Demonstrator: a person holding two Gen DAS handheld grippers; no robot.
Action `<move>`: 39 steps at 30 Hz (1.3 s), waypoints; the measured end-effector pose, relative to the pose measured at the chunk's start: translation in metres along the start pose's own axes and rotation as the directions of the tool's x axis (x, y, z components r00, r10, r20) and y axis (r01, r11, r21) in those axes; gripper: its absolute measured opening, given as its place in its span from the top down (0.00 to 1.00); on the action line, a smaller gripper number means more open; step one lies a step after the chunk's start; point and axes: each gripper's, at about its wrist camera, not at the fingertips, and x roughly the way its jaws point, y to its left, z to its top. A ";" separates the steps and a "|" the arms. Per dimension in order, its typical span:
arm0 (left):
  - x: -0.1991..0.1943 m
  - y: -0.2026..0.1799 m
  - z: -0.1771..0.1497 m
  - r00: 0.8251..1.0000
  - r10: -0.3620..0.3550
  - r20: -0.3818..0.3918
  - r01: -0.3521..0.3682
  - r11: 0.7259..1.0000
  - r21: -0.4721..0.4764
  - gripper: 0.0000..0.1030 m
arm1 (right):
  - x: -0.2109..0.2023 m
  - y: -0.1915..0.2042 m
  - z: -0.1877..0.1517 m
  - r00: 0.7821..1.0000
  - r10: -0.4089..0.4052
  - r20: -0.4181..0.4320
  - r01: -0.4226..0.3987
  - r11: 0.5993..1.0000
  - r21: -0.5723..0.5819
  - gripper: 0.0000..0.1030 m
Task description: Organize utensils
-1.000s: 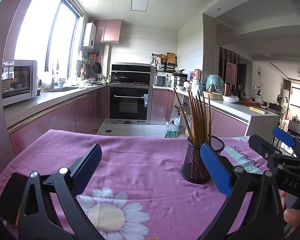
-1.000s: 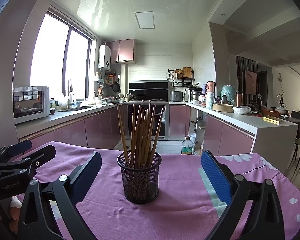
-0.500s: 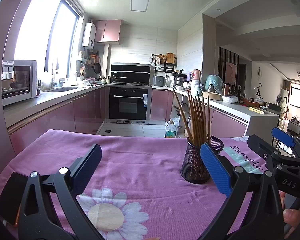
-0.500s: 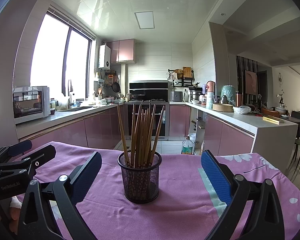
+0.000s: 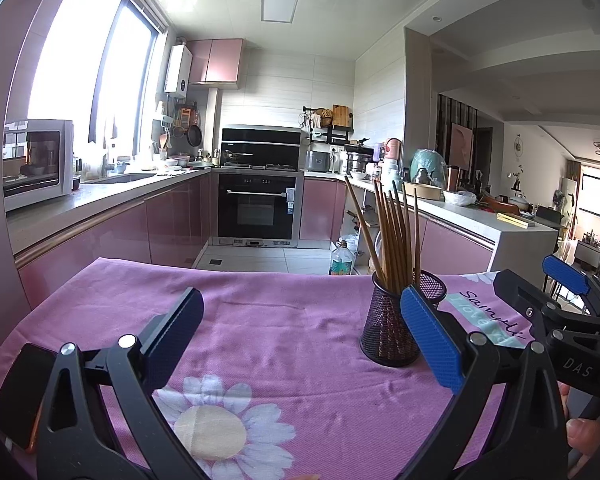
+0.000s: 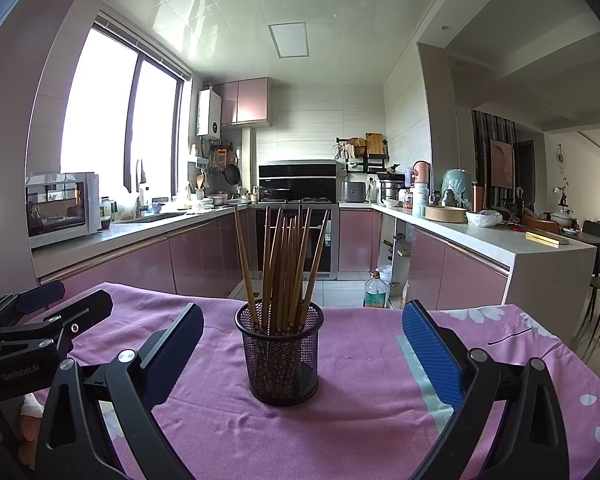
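Note:
A black mesh holder (image 6: 280,354) stands upright on the pink flowered tablecloth (image 6: 360,420) with several brown wooden chopsticks (image 6: 284,264) standing in it. In the left wrist view the holder (image 5: 388,332) sits to the right, partly behind the right blue pad. My left gripper (image 5: 300,340) is open and empty, held over the cloth left of the holder. My right gripper (image 6: 302,350) is open and empty, with the holder in front of it between the fingers. Each gripper shows at the edge of the other's view.
The table's far edge (image 5: 240,270) drops to a tiled kitchen floor. Pink cabinets and counters run along the left and back, with a microwave (image 6: 62,208), an oven (image 5: 258,204) and a plastic bottle (image 6: 374,290) on the floor.
Both grippers stay open and almost still. The views have shifted only very slightly, and the holder and chopsticks have not moved.

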 end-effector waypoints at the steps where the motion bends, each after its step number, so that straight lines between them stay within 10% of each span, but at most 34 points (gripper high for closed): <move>1: 0.000 0.000 0.000 1.000 0.000 0.000 0.000 1.000 0.000 0.06 | 0.000 0.000 0.000 1.000 0.001 0.000 -0.001 1.000 0.001 0.07; 39: -0.002 -0.002 0.002 1.000 -0.008 -0.007 0.008 1.000 -0.009 0.06 | 0.002 0.000 -0.002 1.000 0.004 -0.008 -0.004 1.000 0.008 0.07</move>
